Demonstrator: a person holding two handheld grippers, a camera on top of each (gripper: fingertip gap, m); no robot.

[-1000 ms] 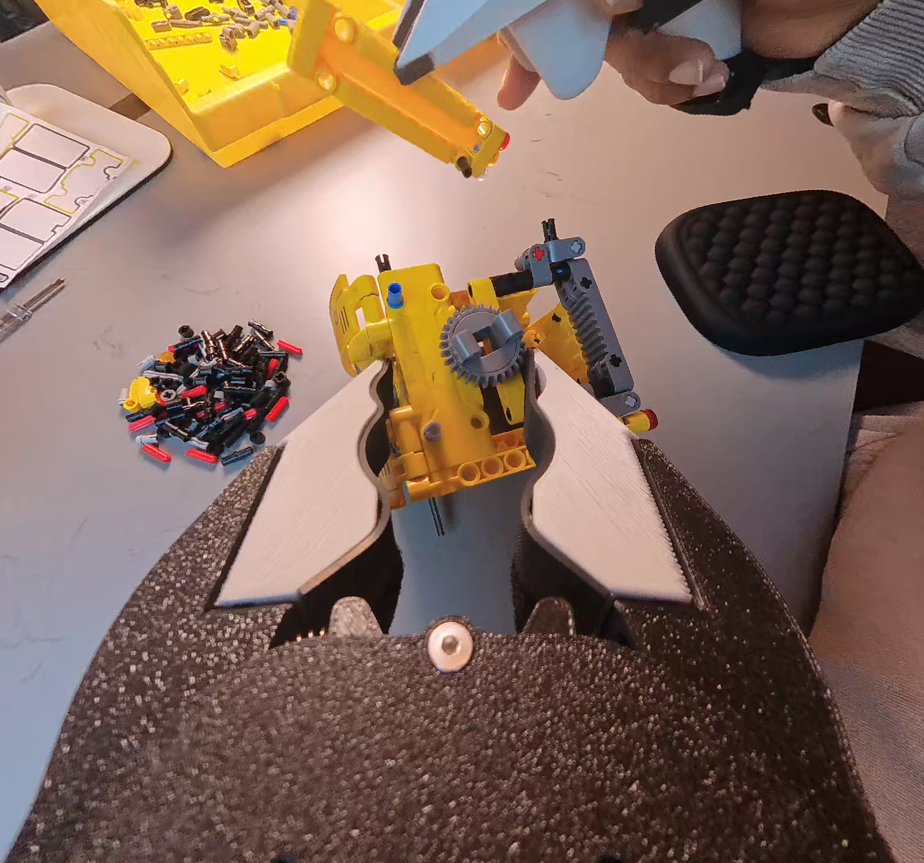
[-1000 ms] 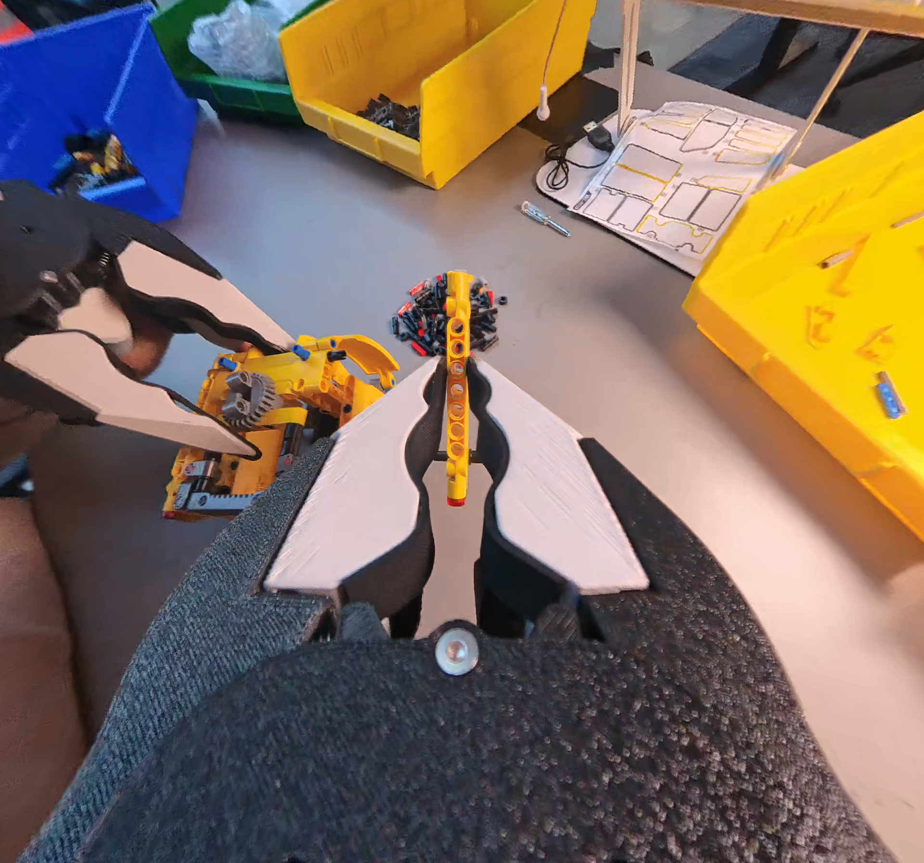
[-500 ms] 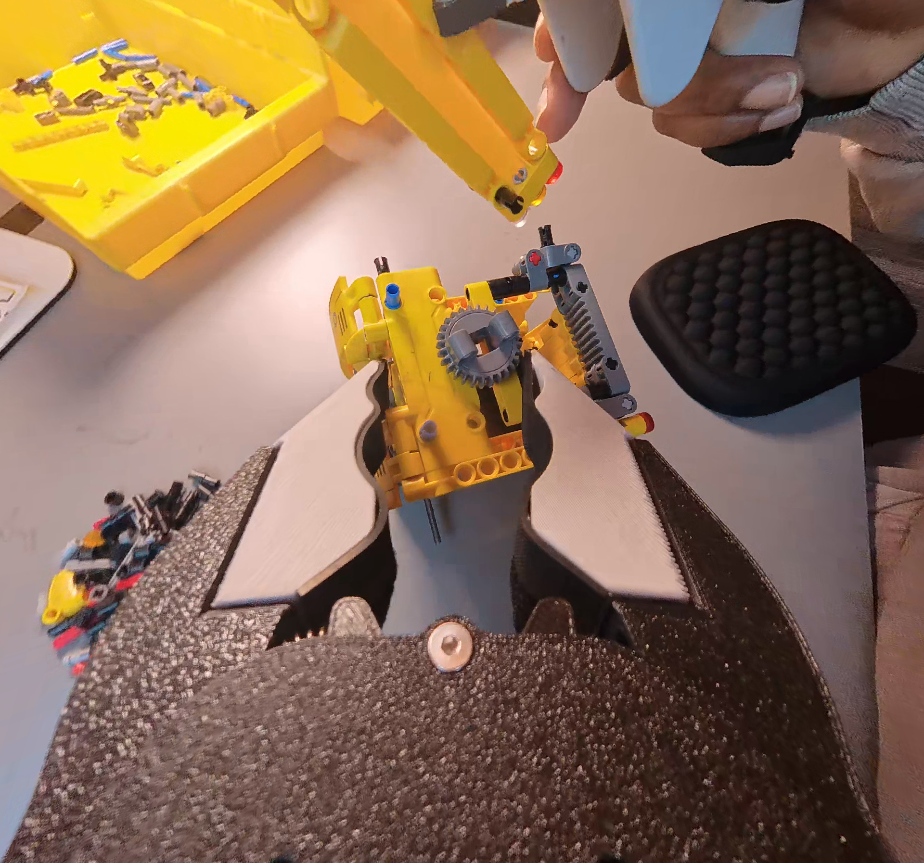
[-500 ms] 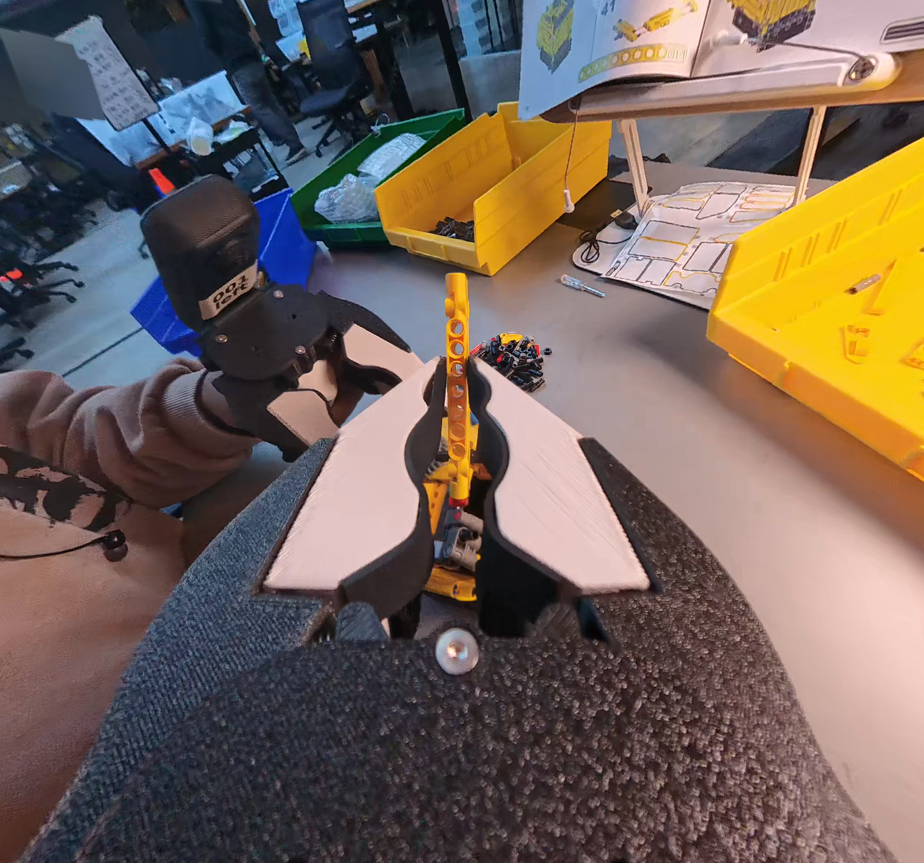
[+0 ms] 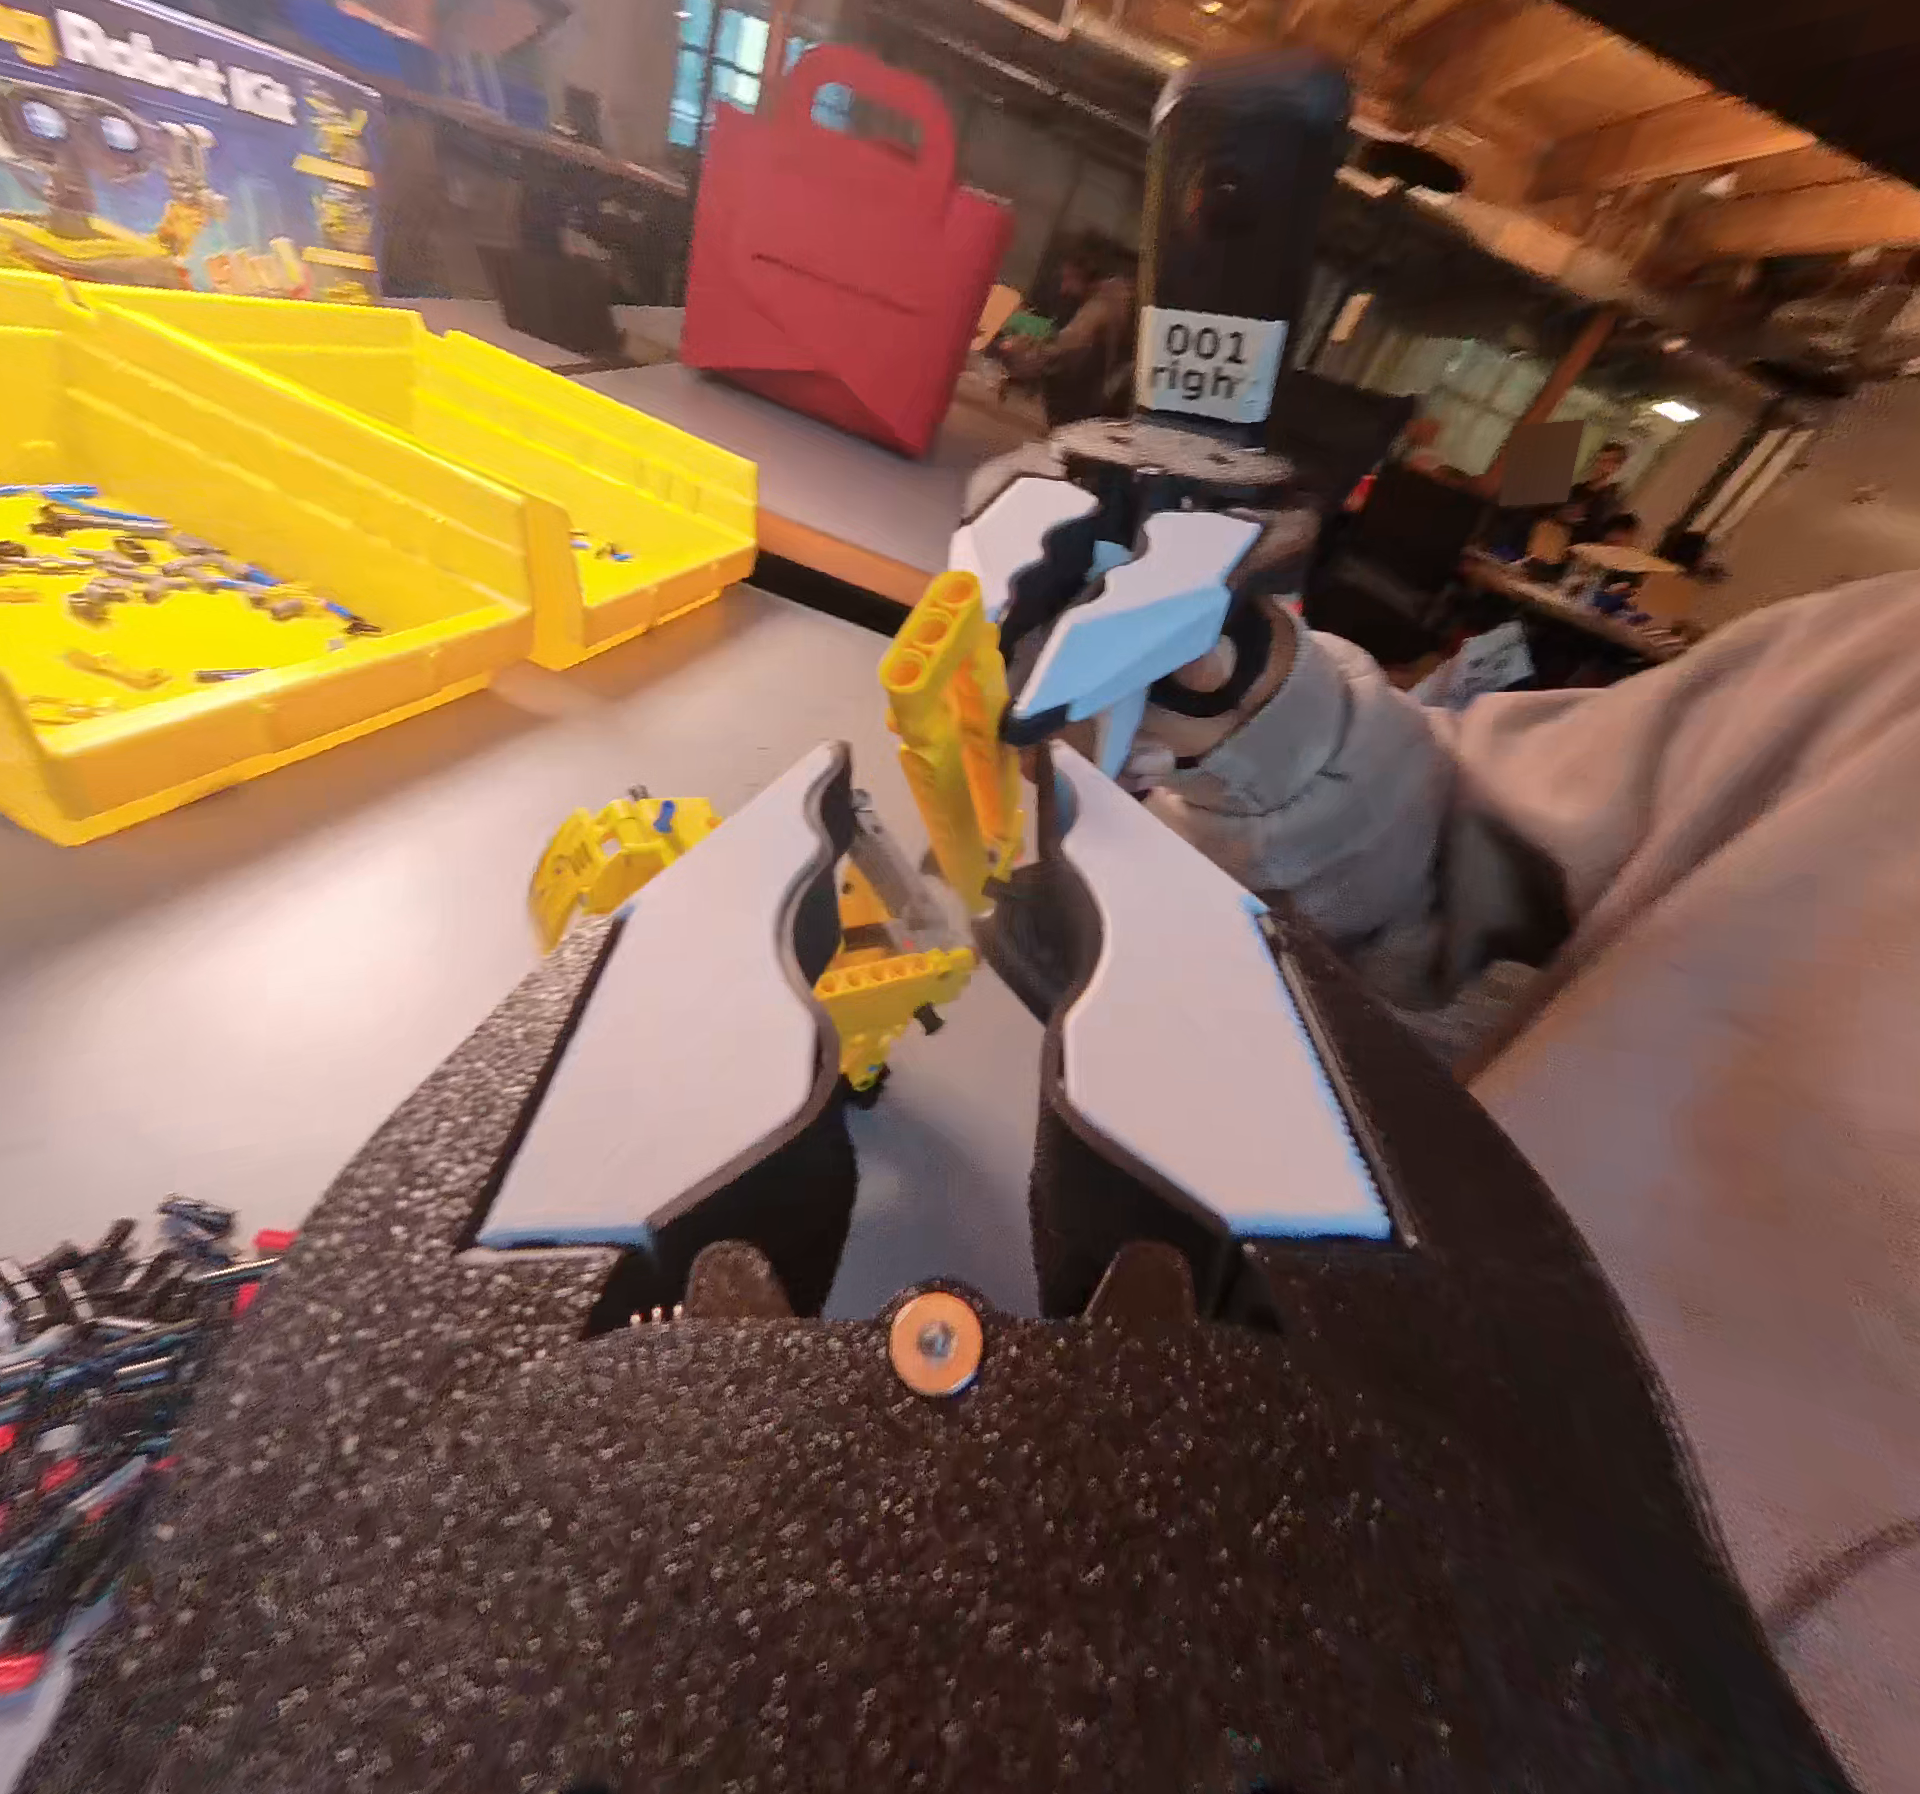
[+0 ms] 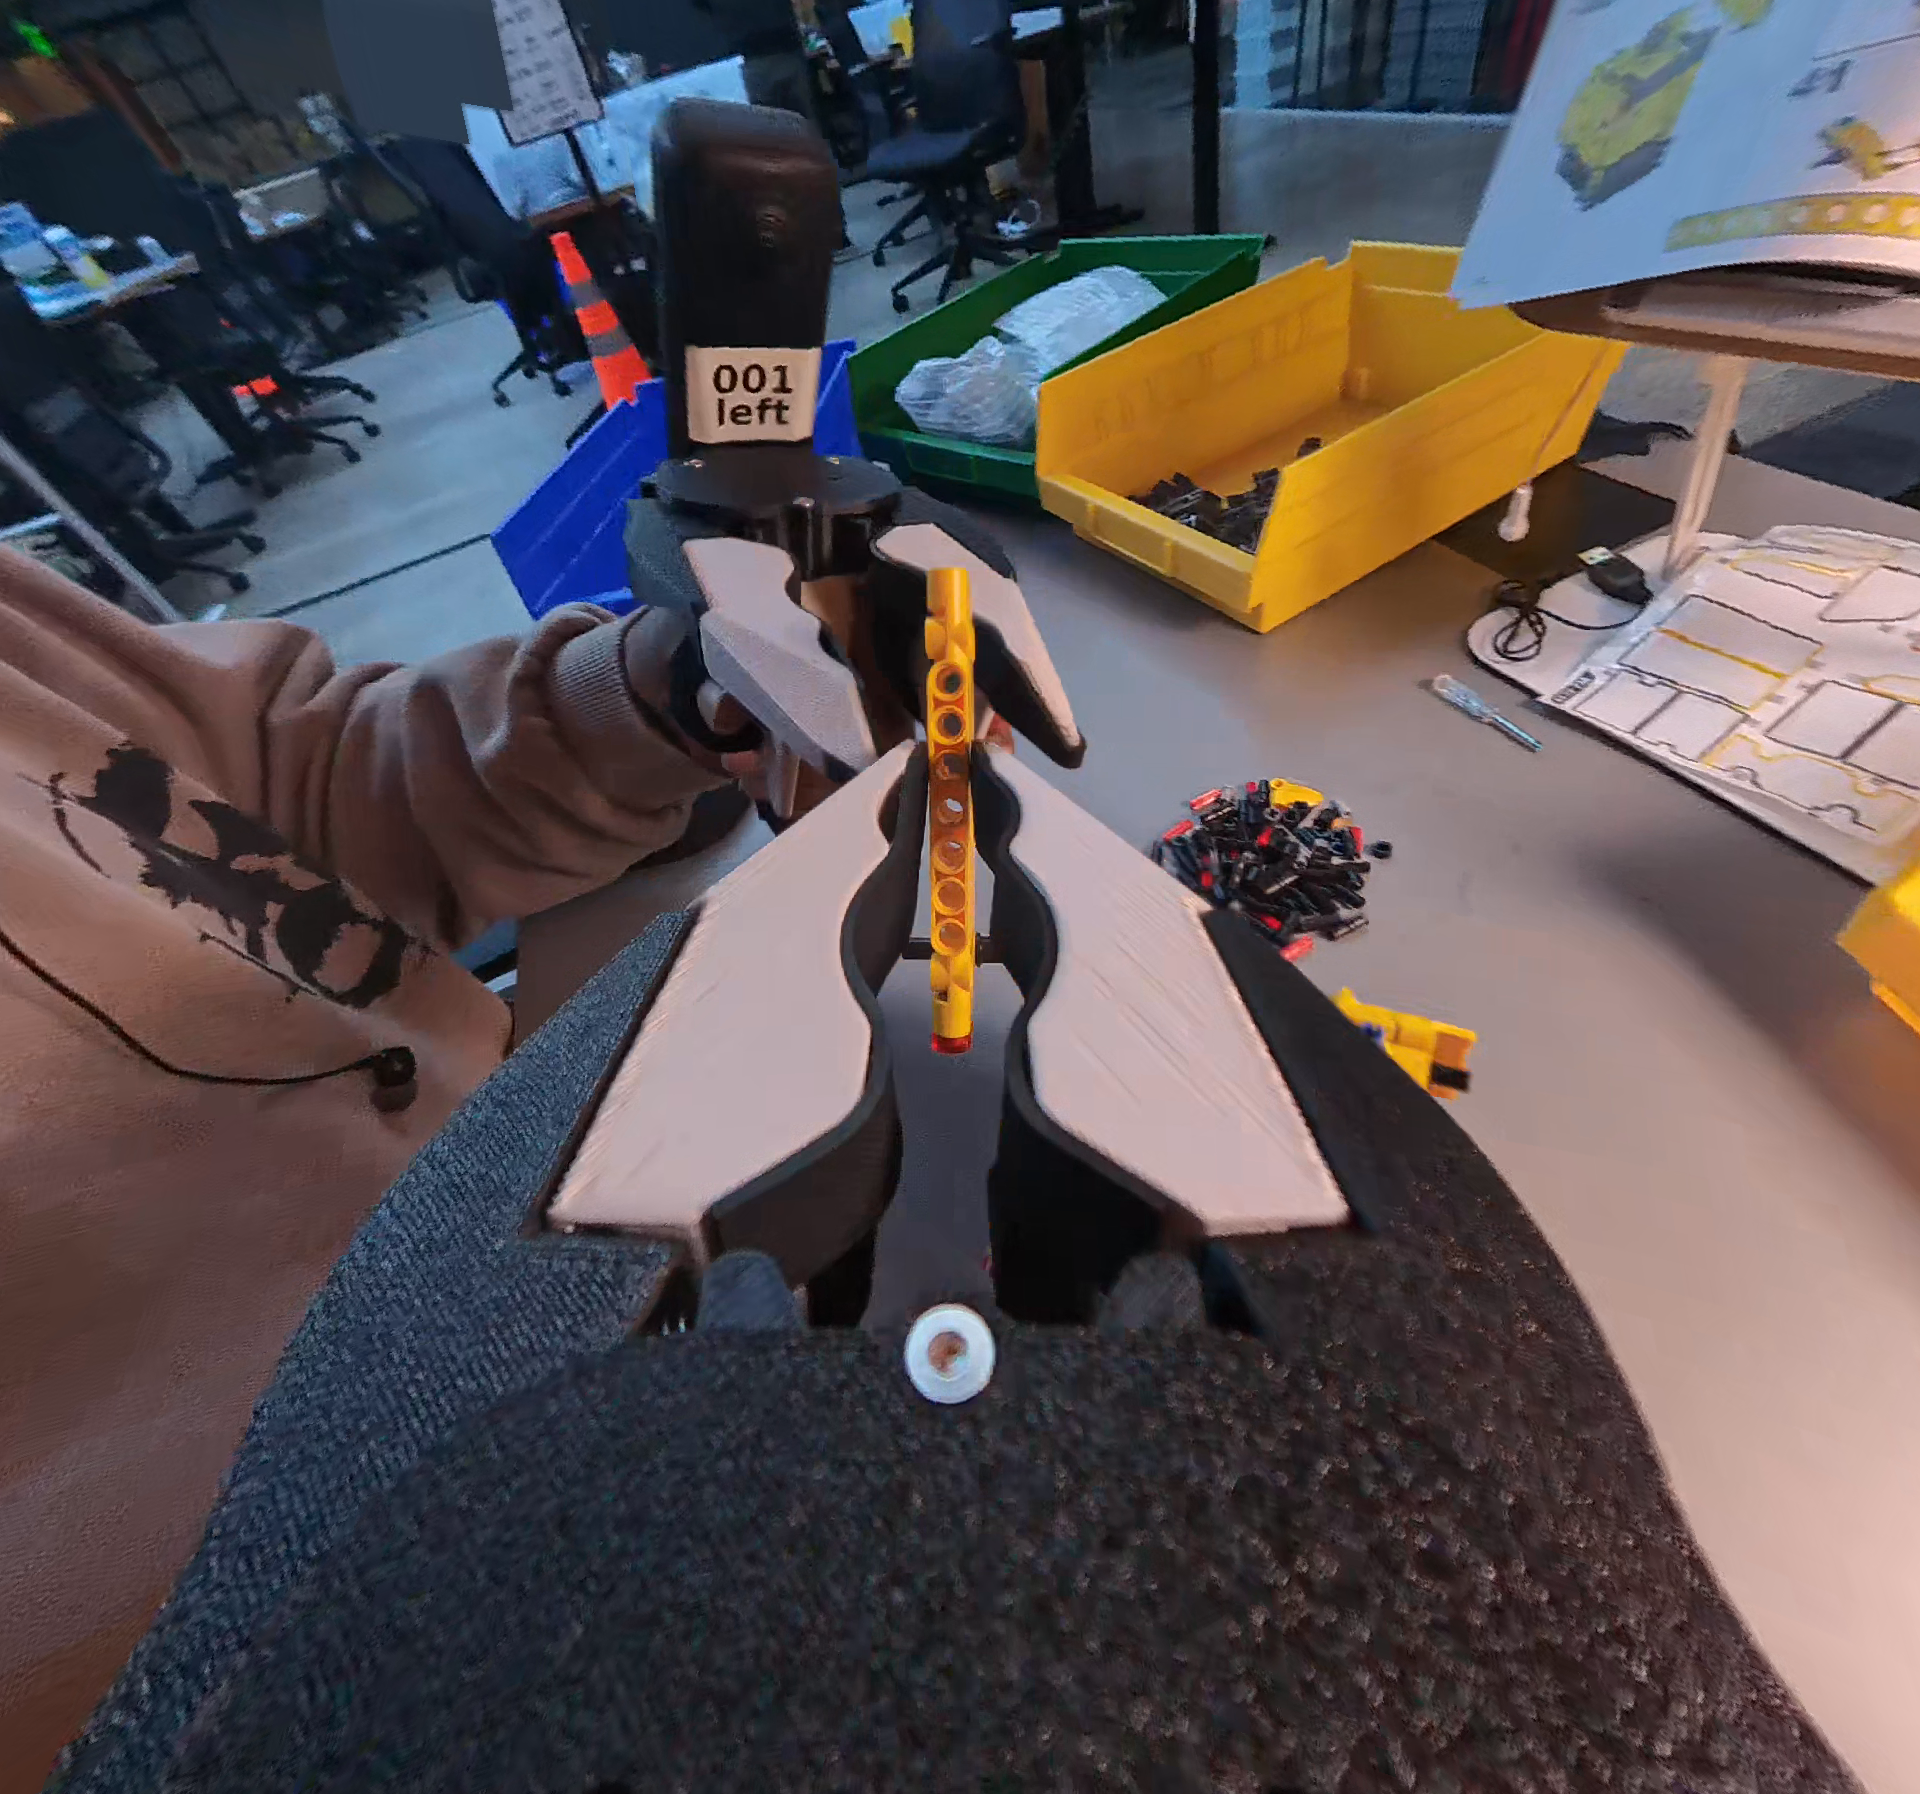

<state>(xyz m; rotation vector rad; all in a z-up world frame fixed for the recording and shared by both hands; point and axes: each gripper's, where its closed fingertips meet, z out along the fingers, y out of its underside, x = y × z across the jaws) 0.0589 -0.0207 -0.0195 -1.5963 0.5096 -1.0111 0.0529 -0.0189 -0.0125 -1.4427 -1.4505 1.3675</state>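
My left gripper (image 5: 940, 752) has its jaws around a yellow brick model (image 5: 894, 986) with a grey toothed rack. The model leans against the left finger, and its curved end sticks out to the left. My right gripper (image 6: 951, 768) is shut on a long yellow beam (image 6: 948, 664) with holes and a red pin at its near end. In the left wrist view the right gripper (image 5: 1003, 695) comes from opposite and holds the beam (image 5: 951, 736) upright, its lower end down on the model. In the right wrist view the left gripper (image 6: 966, 747) faces me; part of the model (image 6: 1403, 1038) peeks out.
On the grey table: yellow bins (image 5: 312, 601) with small parts, a red bag (image 5: 831, 238), a pile of black and red pins (image 6: 1268, 861), a yellow bin (image 6: 1299, 456), green and blue bins behind it, a white outlined sheet (image 6: 1766, 684) and a booklet on a stand (image 6: 1714, 82). The grippers are tip to tip, or close to it.
The right gripper has brought the beam down between the left fingers onto the model. Both views have tilted up. The left jaws stand closer together and the model has turned.
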